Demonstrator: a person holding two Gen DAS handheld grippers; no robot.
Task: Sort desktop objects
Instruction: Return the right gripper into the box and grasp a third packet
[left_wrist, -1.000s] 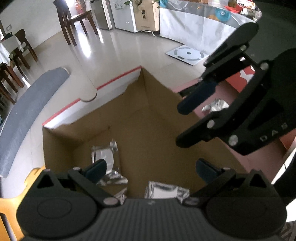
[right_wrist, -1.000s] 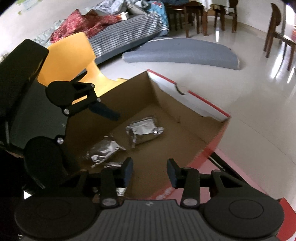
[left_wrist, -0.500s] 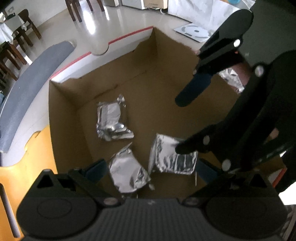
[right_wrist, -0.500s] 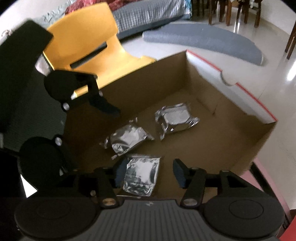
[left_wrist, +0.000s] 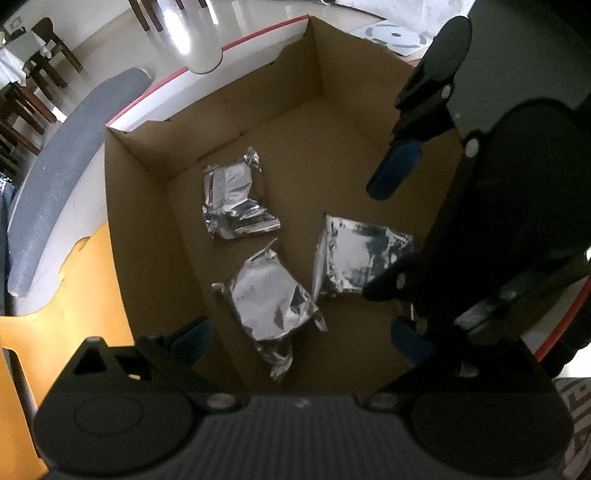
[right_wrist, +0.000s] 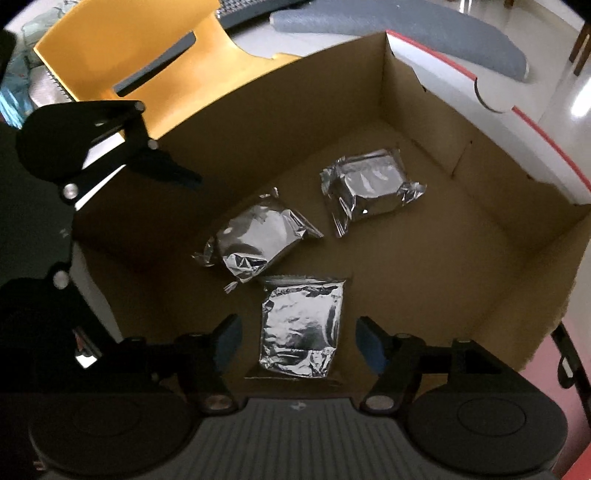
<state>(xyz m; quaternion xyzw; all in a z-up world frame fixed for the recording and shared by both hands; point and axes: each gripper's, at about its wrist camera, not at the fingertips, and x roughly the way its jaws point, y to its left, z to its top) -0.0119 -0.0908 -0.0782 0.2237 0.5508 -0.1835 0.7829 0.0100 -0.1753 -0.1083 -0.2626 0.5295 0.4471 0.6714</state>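
Note:
An open cardboard box (left_wrist: 147, 206) (right_wrist: 480, 184) holds three silver foil packets. My left gripper (left_wrist: 301, 339) hangs open over the middle packet (left_wrist: 273, 299) (right_wrist: 258, 240) without touching it. My right gripper (right_wrist: 299, 345) points down into the box, its jaws opening. The near packet (right_wrist: 301, 325) (left_wrist: 354, 258) lies flat on the box floor between its fingers, clear of both pads. A third packet (left_wrist: 236, 199) (right_wrist: 369, 188) lies further in. In the left wrist view the right gripper's fingers (left_wrist: 395, 173) reach in from the right.
A yellow plastic chair (right_wrist: 122, 48) (left_wrist: 22, 350) stands against the box's left side. A grey mat (left_wrist: 62, 162) (right_wrist: 406, 22) lies on the shiny floor beyond. Red table surface (right_wrist: 576, 387) shows at the box's near right corner. Dark wooden chairs (left_wrist: 40, 55) stand far off.
Both grippers have sunk and tipped down over the box, so its floor and all three packets fill the views. The right gripper's jaws have spread wider around the near packet.

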